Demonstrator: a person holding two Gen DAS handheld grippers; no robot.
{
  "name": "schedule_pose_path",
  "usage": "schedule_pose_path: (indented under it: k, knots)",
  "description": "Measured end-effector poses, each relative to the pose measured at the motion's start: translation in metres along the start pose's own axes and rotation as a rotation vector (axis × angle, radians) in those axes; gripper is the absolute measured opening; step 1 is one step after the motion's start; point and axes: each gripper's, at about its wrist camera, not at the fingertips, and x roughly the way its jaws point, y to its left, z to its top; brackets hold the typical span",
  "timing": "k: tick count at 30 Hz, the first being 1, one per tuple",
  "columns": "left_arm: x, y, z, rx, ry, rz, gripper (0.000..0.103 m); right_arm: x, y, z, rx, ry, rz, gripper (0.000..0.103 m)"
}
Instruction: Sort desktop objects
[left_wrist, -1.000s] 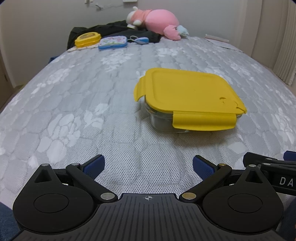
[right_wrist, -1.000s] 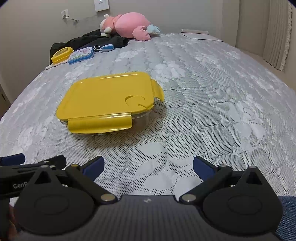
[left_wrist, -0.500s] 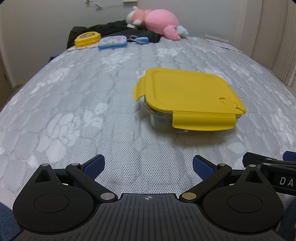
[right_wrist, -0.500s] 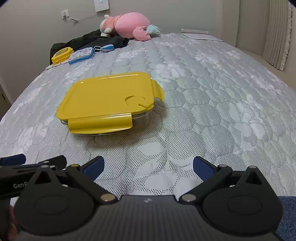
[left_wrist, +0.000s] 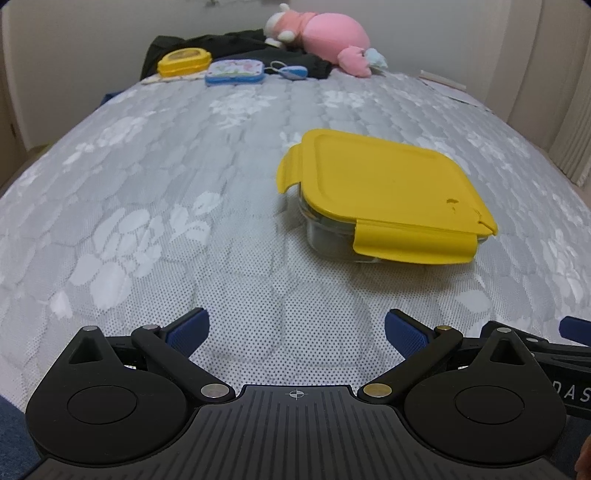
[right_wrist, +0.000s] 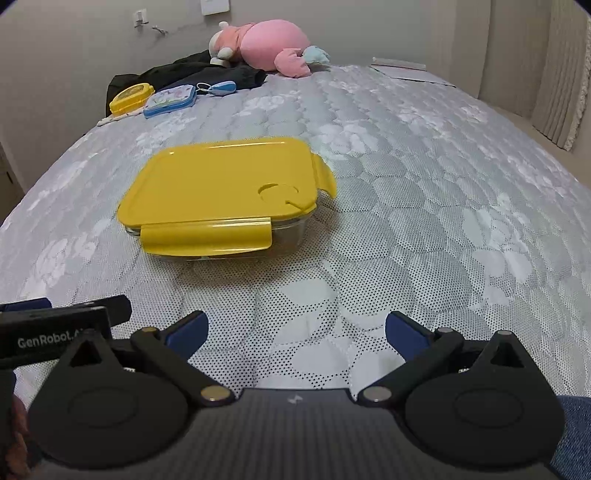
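Observation:
A glass container with a yellow lid (left_wrist: 384, 184) sits on the grey patterned mattress (left_wrist: 166, 184), ahead and to the right of my left gripper (left_wrist: 295, 328). It also shows in the right wrist view (right_wrist: 221, 188), ahead and to the left of my right gripper (right_wrist: 295, 328). Its front latch flap (right_wrist: 207, 236) and one side flap stand out from the lid. Both grippers are open and empty, low over the near part of the mattress, side by side.
At the far end lie a small yellow box (left_wrist: 183, 61), a blue-rimmed case (left_wrist: 235, 72), a small blue item (left_wrist: 291, 72), dark clothing (left_wrist: 229, 46) and a pink plush toy (left_wrist: 325, 31). Paper (right_wrist: 402, 68) lies far right. Curtains (right_wrist: 565, 66) hang on the right.
Both grippers have moved a little forward toward the container, which looks slightly larger now. Both stay open. The container has not moved.

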Motion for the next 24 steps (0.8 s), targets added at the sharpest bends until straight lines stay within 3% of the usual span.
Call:
schedule_pose_path:
  k: [8,16,24]
  knots:
    - [-0.001,0.002,0.002,0.01,0.005,-0.013,0.103,-0.002,-0.001,0.002,-0.006,-0.022,-0.018,0.103]
    - [-0.001,-0.004,0.005,0.044,-0.009,0.025,0.103,-0.003,-0.005,0.006,0.002,-0.023,-0.017,0.103]
    - [0.003,-0.009,0.008,0.082,0.032,0.037,0.103,-0.007,-0.011,0.013,-0.011,-0.031,-0.036,0.103]
